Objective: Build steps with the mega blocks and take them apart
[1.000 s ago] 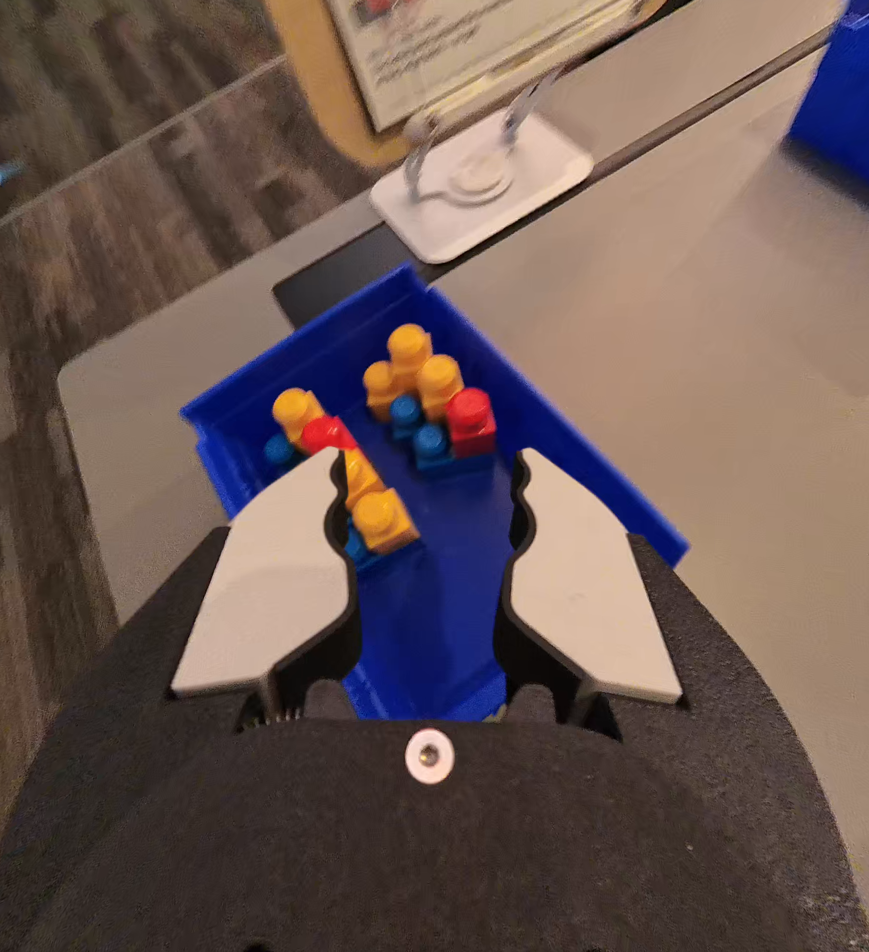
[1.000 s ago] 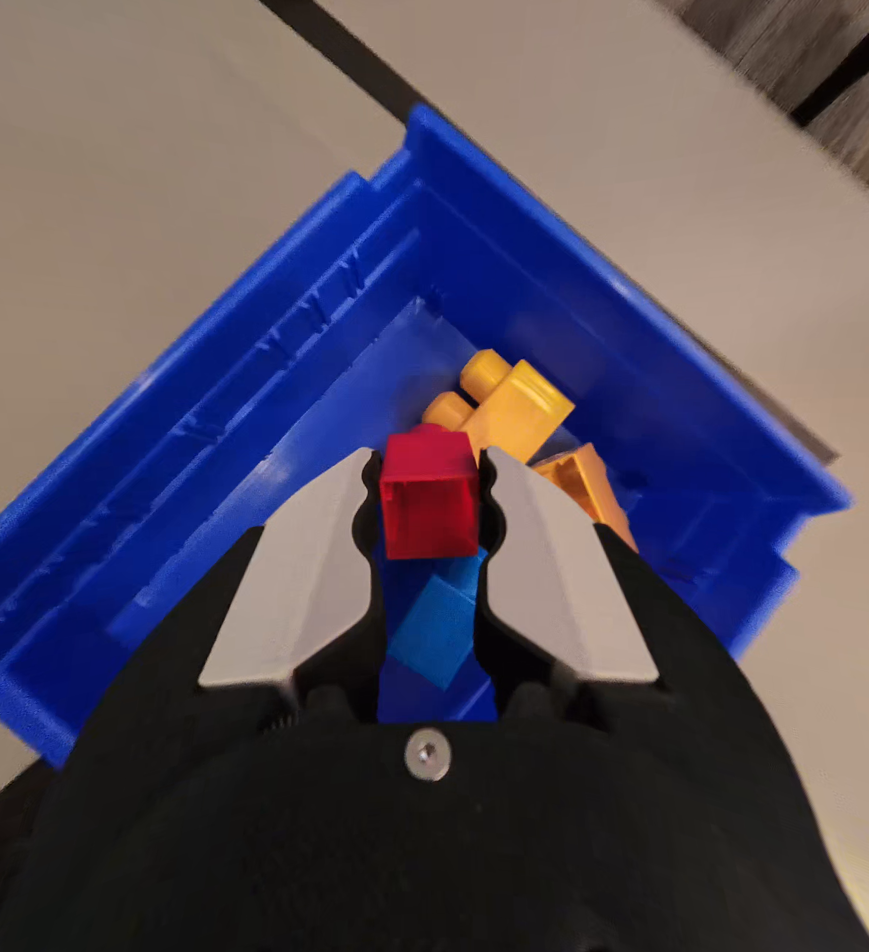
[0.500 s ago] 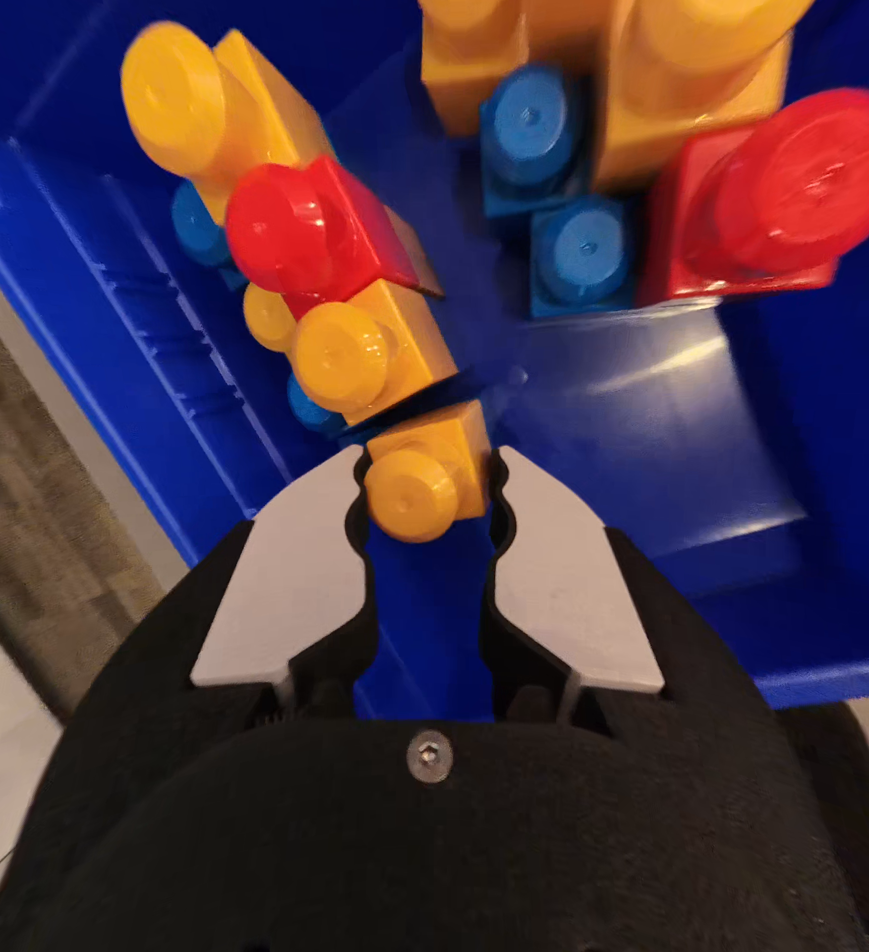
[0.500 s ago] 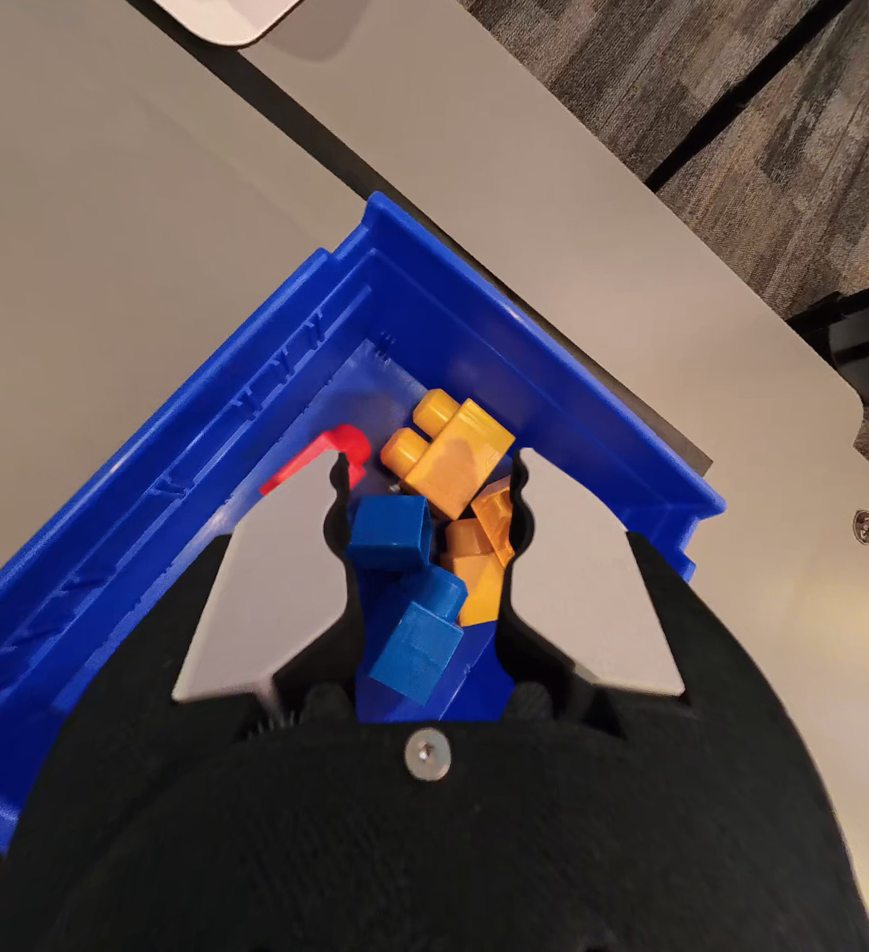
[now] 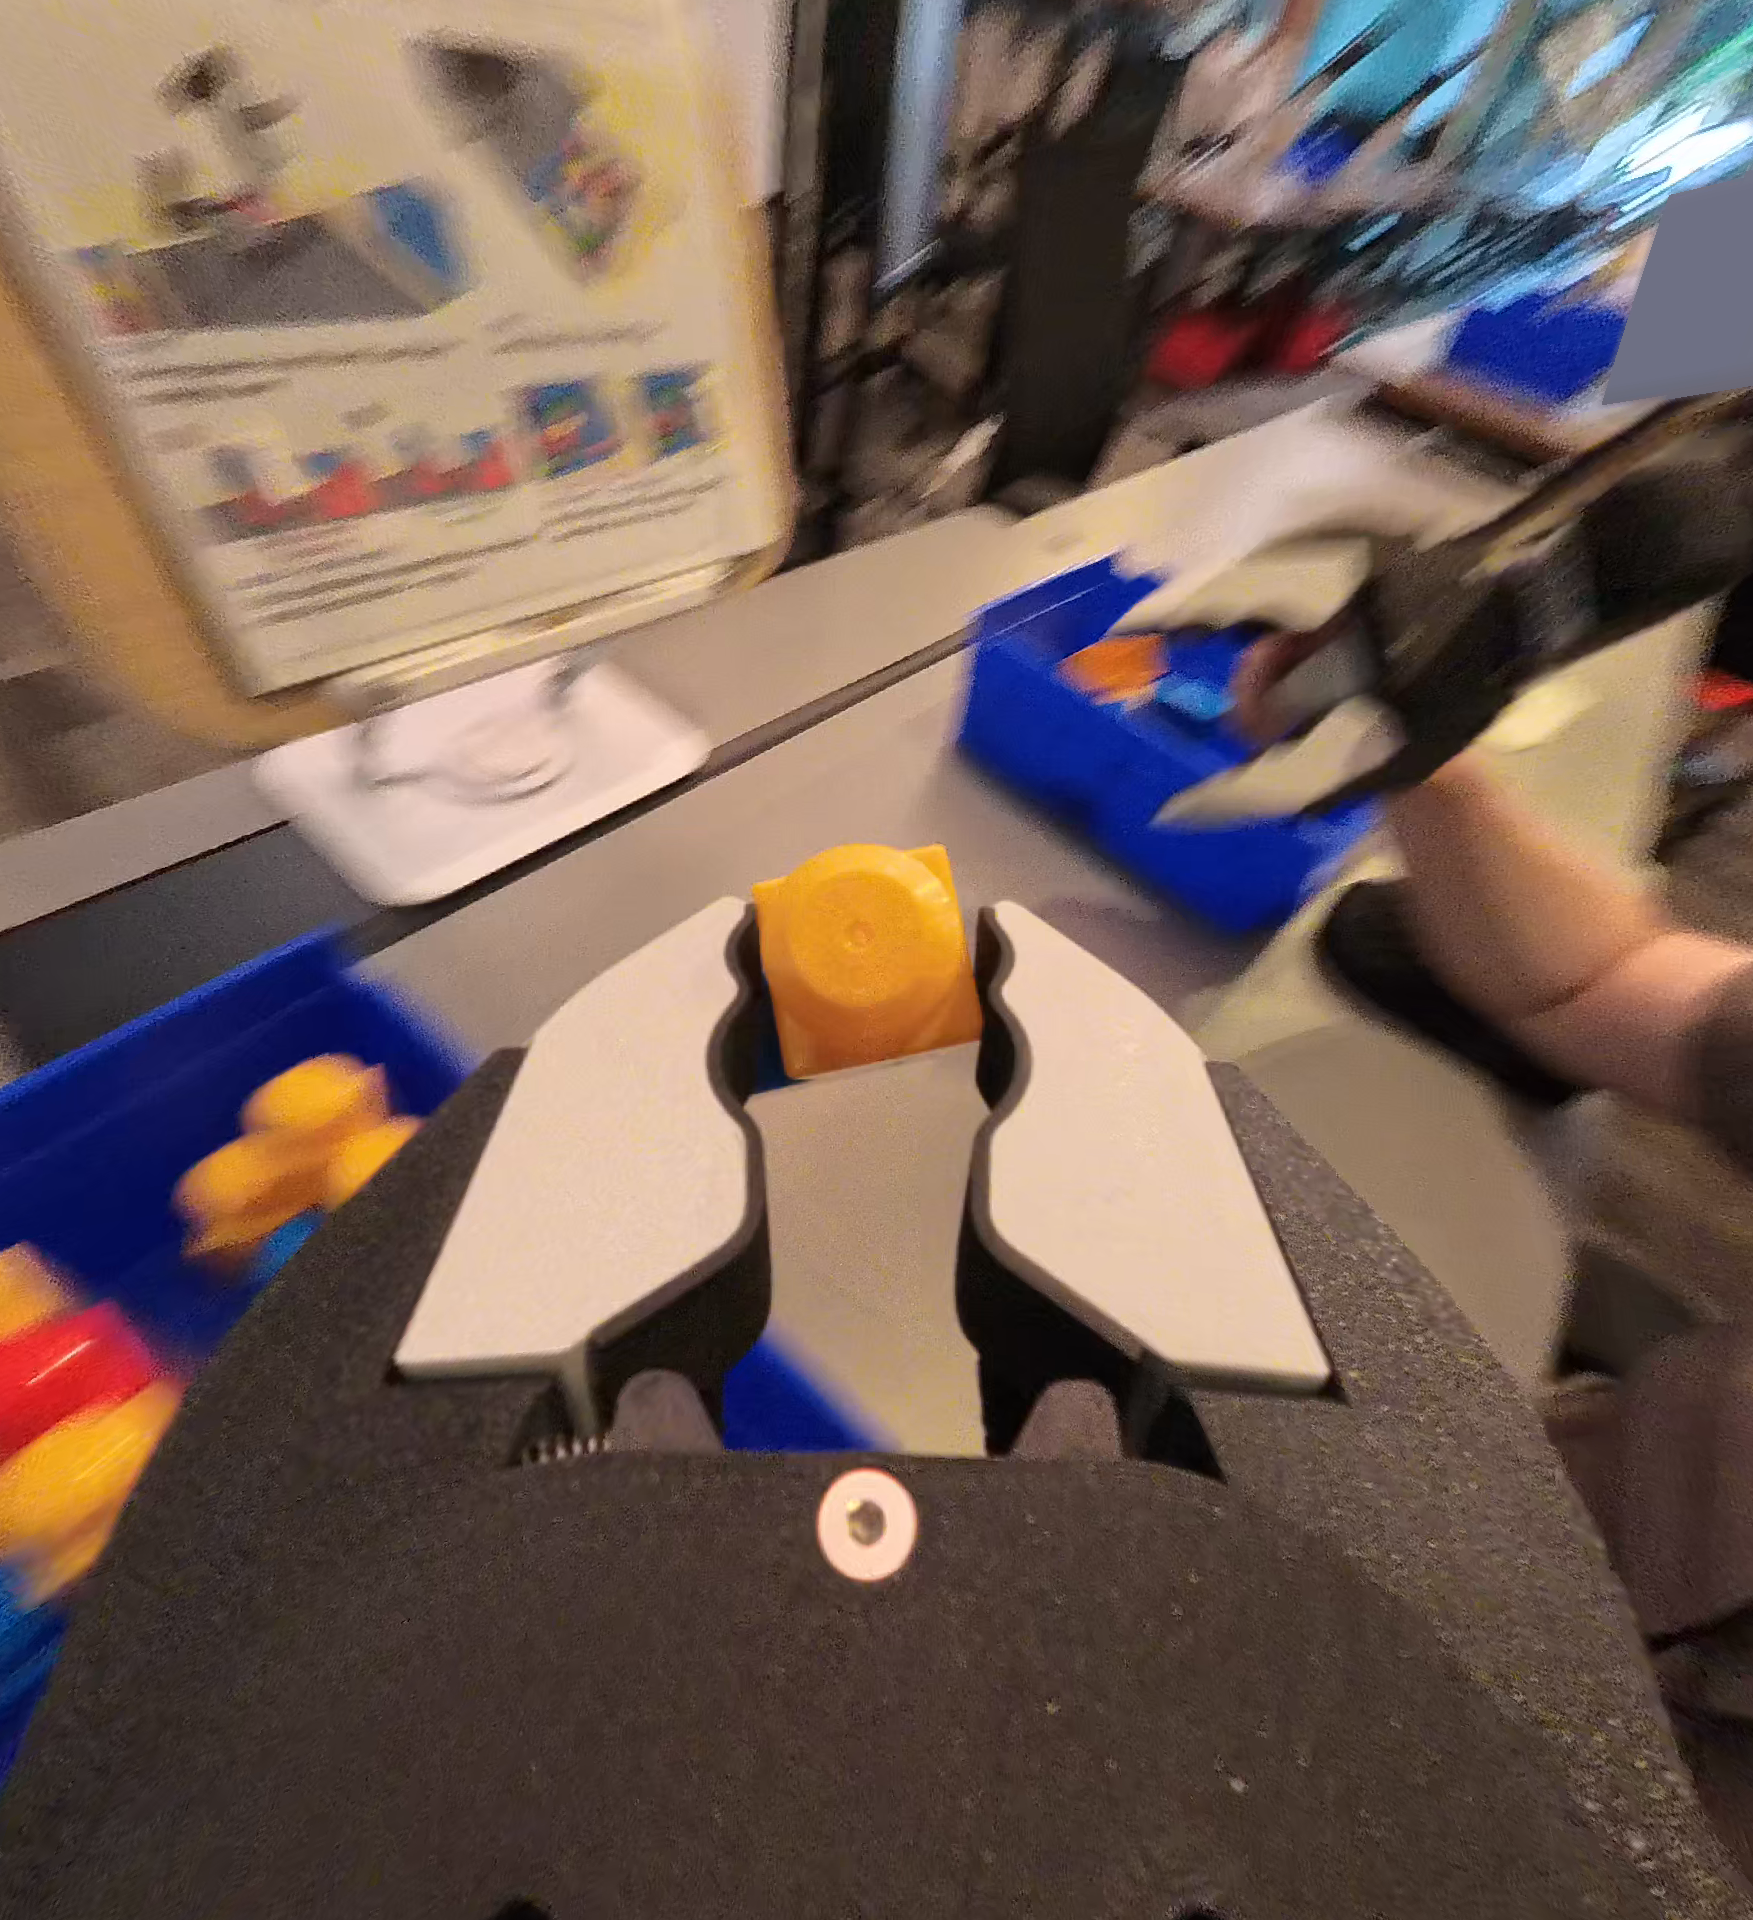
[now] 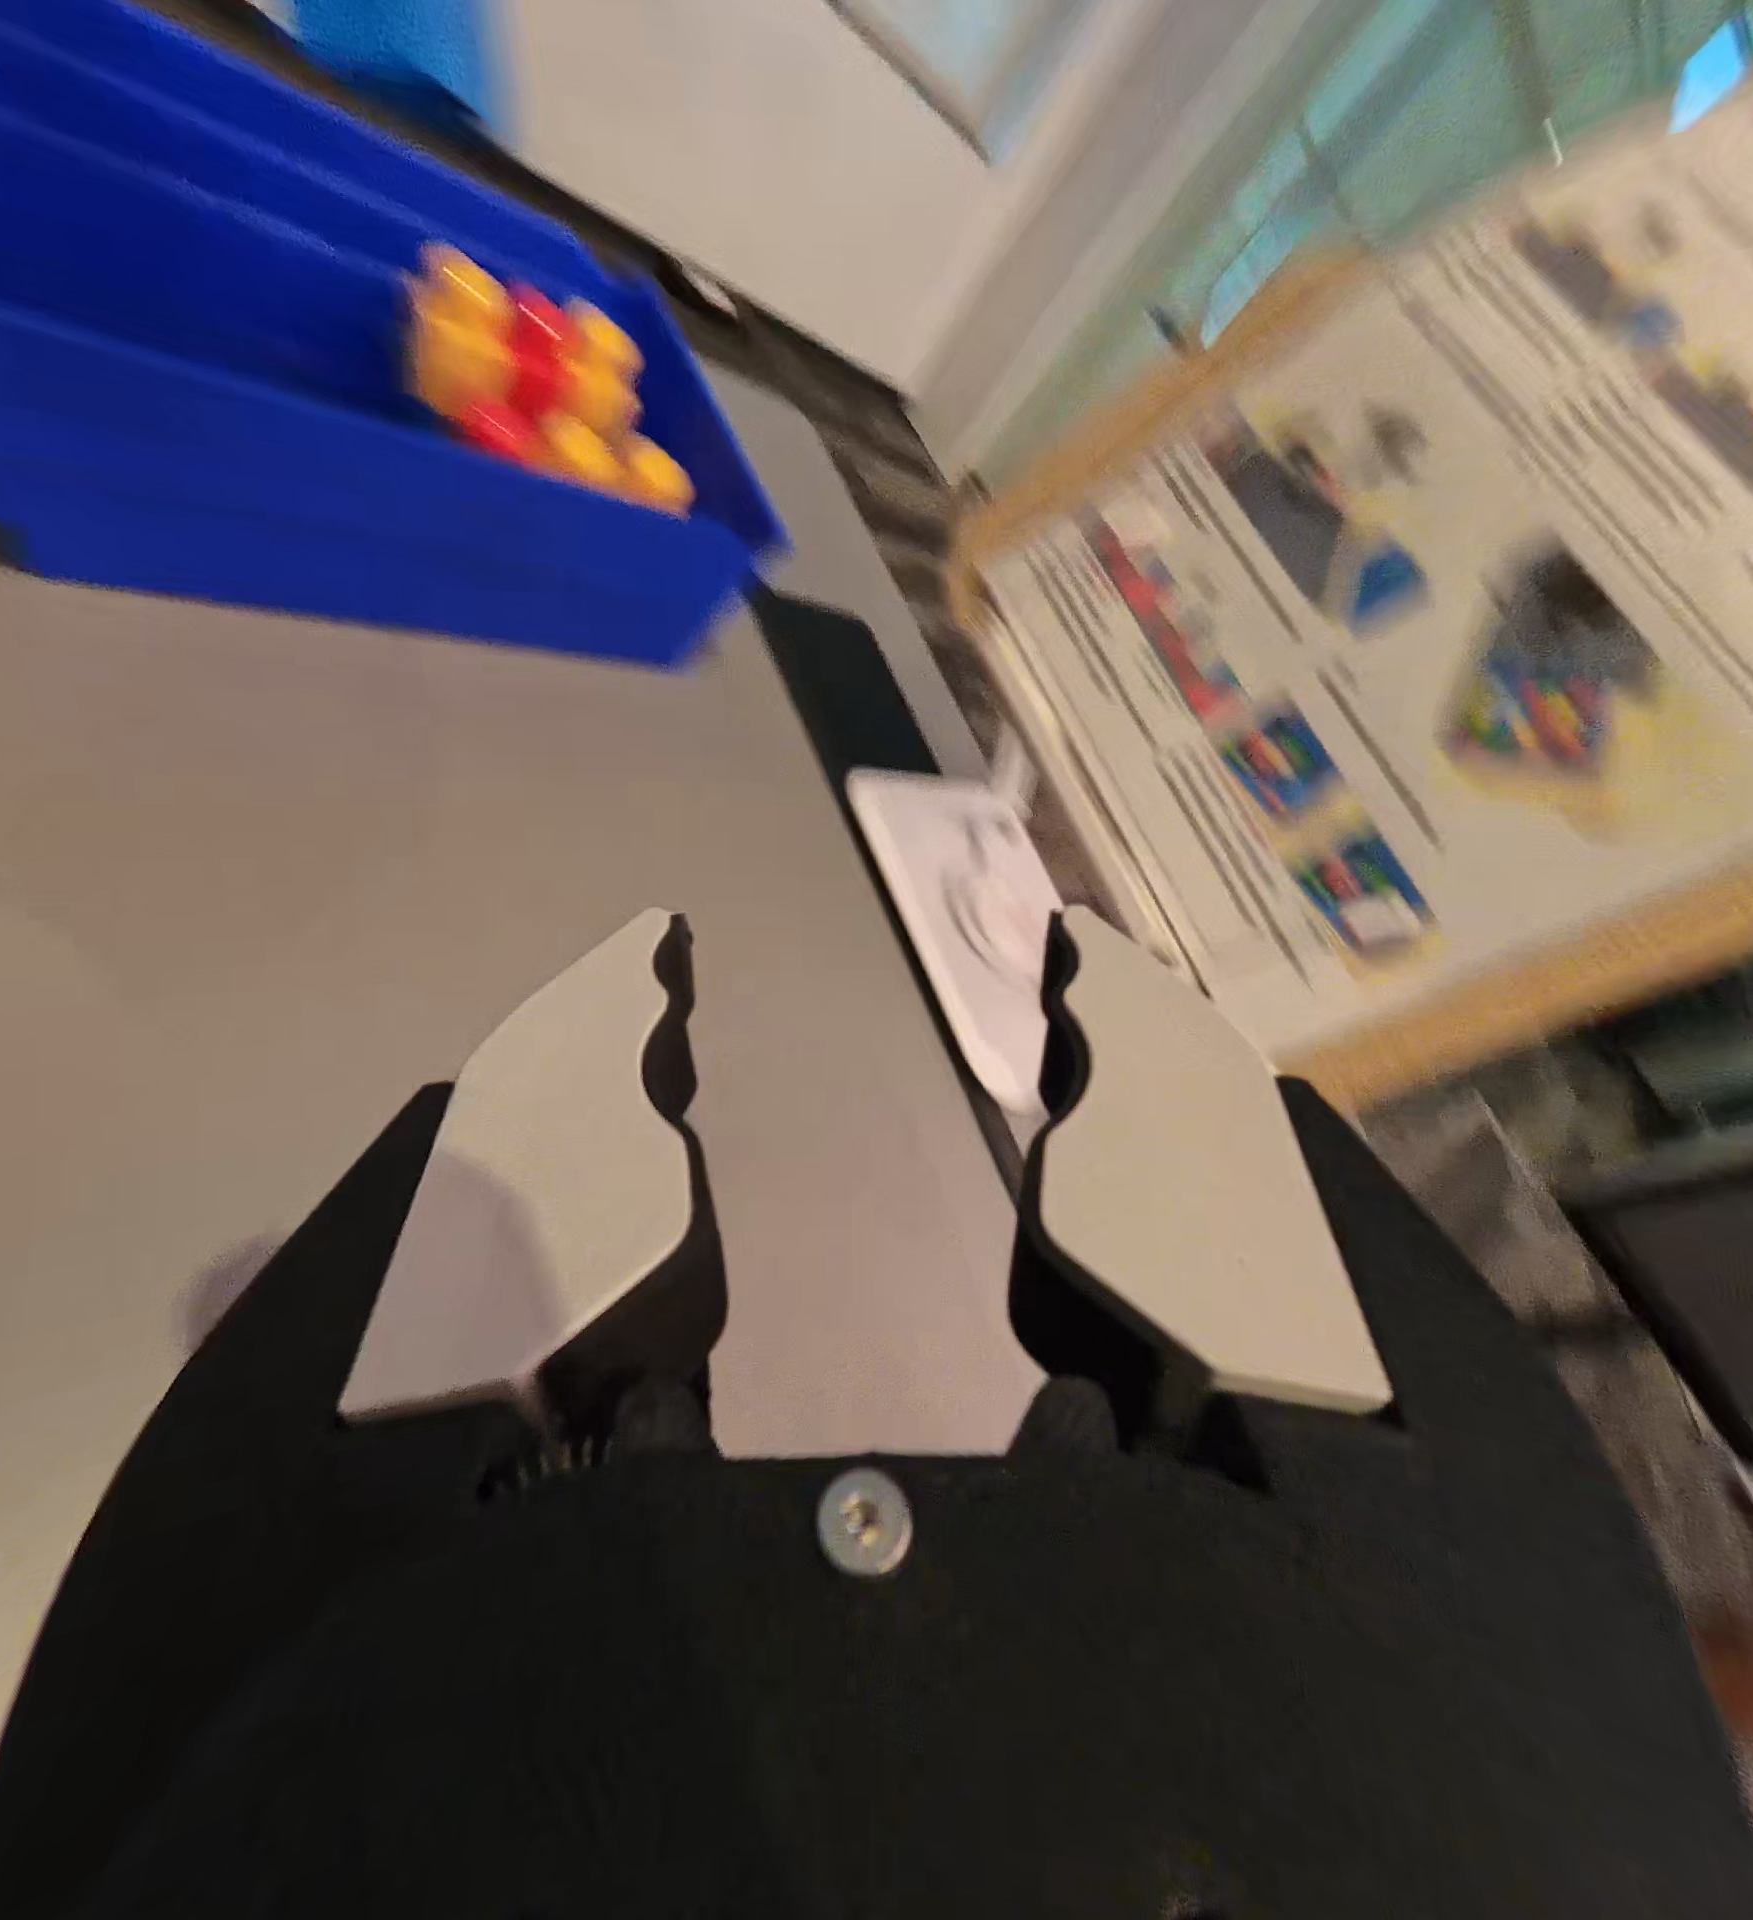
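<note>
In the left wrist view, a blue bin (image 5: 124,1049) at the left edge holds blurred yellow, red and blue mega blocks (image 5: 30,1382) — partly hidden behind the gripper body. The printed instruction sheet (image 5: 415,343) on its white stand (image 5: 498,779) is too smeared to read. The left gripper (image 5: 864,935) is clamped on a single-stud yellow block (image 5: 864,961), held above the grey table (image 5: 1391,1174). Farther right, a second blue bin (image 5: 1111,769) shows orange and blue pieces, blurred. The right gripper (image 6: 867,940) is spread apart with nothing between its fingers.
</note>
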{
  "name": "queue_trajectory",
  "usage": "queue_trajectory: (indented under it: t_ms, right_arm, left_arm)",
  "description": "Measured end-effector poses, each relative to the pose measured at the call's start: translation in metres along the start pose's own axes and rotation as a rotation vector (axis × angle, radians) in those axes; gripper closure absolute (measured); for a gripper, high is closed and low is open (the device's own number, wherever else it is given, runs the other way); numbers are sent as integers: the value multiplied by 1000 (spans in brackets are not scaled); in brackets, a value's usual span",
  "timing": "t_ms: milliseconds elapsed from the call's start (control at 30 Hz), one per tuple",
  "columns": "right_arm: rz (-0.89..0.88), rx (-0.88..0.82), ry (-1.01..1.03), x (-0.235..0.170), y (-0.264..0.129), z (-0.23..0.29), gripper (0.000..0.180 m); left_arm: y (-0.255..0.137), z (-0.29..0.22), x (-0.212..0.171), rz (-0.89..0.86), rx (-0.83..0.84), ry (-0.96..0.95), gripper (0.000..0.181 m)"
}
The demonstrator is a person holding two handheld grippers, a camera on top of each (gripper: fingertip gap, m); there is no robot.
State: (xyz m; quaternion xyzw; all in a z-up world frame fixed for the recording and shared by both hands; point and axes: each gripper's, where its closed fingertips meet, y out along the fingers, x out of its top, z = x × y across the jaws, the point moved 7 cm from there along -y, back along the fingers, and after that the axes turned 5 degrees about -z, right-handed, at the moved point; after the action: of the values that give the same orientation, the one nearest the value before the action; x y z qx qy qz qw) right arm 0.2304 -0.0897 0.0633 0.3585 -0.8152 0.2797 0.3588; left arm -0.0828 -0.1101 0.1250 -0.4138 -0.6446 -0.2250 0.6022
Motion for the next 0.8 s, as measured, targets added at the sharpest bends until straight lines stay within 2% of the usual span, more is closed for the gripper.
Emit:
queue_trajectory:
  t_ms: [67, 200, 300, 333, 400, 467, 533, 567, 667, 733, 800]
  right_arm:
    - [-110, 61, -32, 20, 12, 33, 108]
    - [-263, 35, -17, 40, 23, 69, 106]
    - [-267, -81, -17, 37, 29, 74, 107]
    - [-254, -95, -8, 34, 30, 73, 112]
    - [-305, -48, 30, 34, 25, 73, 138]
    - [-330, 46, 116, 37, 19, 65, 141]
    - [-344, 197, 272, 41, 13, 55, 143]
    - [-360, 274, 355, 42, 10, 50, 143]
    - [-347, 484, 526, 39, 5, 42, 144]
    - [-364, 558, 596, 35, 4, 38, 144]
    - [-385, 611, 662, 31, 4, 34, 144]
  left_arm:
    - [27, -21, 0, -42, -156, -79, 142]
    - [76, -49, -15, -48, -335, -197, 143]
    - [96, -66, -24, -64, -456, -297, 143]
    - [100, -71, -26, -67, -487, -304, 143]
    - [100, -75, -22, -127, -526, -266, 141]
    - [95, -72, -18, -119, -492, -111, 133]
    - [90, -64, -19, -94, -365, 54, 110]
    - [87, -64, -20, -96, -344, 120, 104]
    - [85, -80, -26, -113, -448, 231, 113]
    - [92, -88, -36, -42, -500, 251, 124]
    - [104, -88, -50, 81, -470, 267, 114]
